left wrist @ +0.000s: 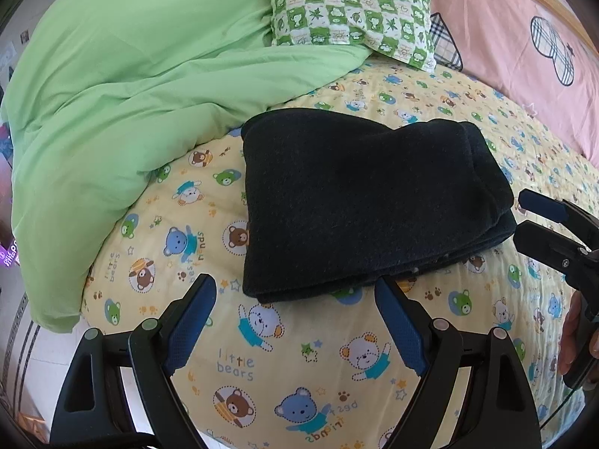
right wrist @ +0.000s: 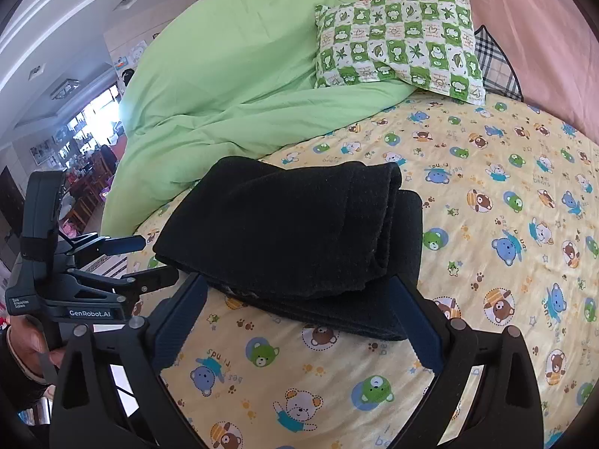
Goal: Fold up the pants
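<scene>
A yellow bear-print sheet [left wrist: 299, 355] covers the bed, with a rumpled green duvet [left wrist: 131, 93] heaped at the far left and a green checked pillow [left wrist: 352, 11] resting against it, well behind the work. The dark pants [left wrist: 367, 202] lie near the middle of the sheet, already stacked into a squat block of several layers, the upper layer rolling over in a rounded fold on the right side. The cloth looks thick, fleecy and limp, light enough to lift but prone to sag and slide open, so a hold should probably pinch all layers together at the near edge or a corner. The left gripper [left wrist: 295, 321] sits just short of that near edge, jaws spread and empty. The right gripper [right wrist: 299, 318] has its jaws spread at either side of the stack's near corner, pinching nothing.
</scene>
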